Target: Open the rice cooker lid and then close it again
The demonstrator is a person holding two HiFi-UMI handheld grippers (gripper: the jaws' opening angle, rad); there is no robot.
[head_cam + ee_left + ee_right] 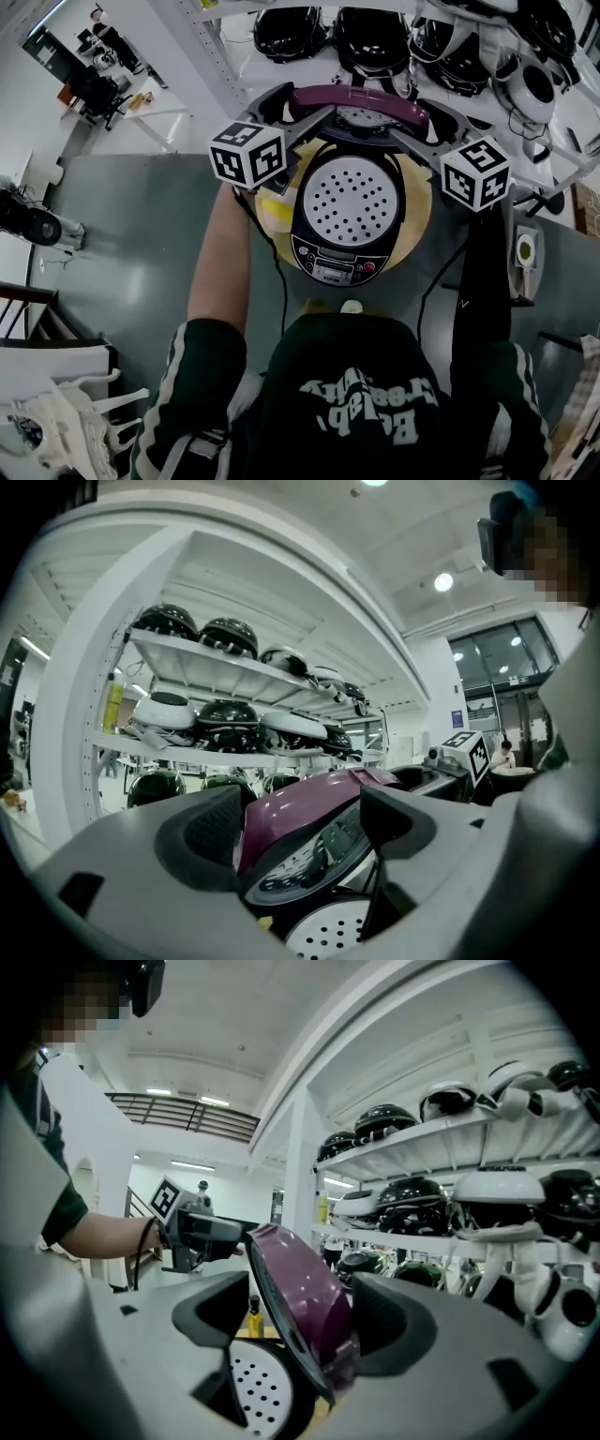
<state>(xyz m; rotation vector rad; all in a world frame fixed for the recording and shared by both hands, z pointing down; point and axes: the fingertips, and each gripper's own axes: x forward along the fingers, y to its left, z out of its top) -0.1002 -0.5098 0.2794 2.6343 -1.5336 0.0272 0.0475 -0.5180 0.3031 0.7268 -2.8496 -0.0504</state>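
A rice cooker [334, 263] sits directly in front of the person, its purple lid [357, 97] raised on edge at the far side above the white perforated tray [352, 202]. The lid's long edge runs left to right. The left claw [305, 832] and right claw [302, 1321] each straddle one end, released and spread wide, apparently not pressing it. Both are equally near, so closing probably means swinging the lid down toward the person.

We hold the left gripper [302, 128] and the right gripper [418, 141] at either side of the upright purple lid [361, 98]. Below it, the rice cooker [333, 264] shows 1 perforated white tray [352, 202], with dark helmets [291, 33] beyond.
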